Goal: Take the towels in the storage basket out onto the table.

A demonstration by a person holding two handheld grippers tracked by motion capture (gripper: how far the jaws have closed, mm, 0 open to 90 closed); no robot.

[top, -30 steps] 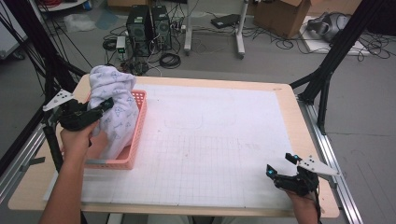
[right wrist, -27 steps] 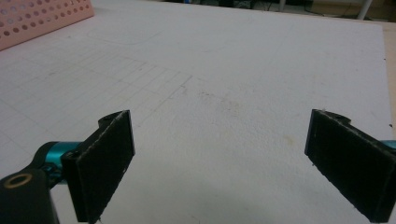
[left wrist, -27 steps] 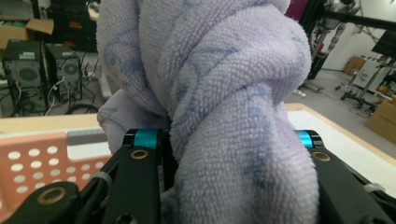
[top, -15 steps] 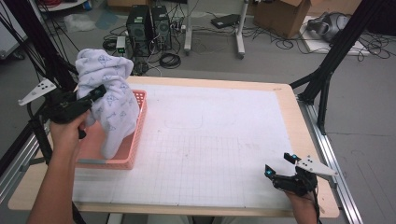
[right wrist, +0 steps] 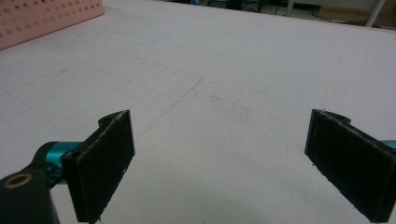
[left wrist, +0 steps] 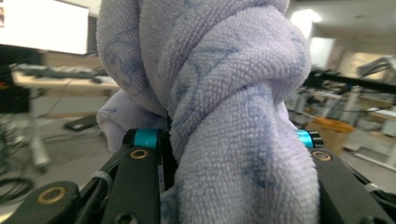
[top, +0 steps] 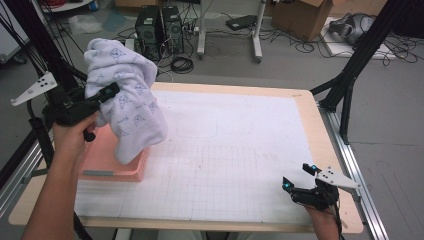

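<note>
At the table's (top: 240, 150) far left edge, the left gripper (top: 102, 97) is clamped on a white towel (top: 127, 95), which hangs lifted over a pink basket (top: 115, 167). The cloth hides much of the basket and, in the left gripper view, the gap between the jaws. The wide gridded middle lies open. Near the right corner, the right gripper (top: 300, 177) has its jaws apart, just above the surface.
</note>
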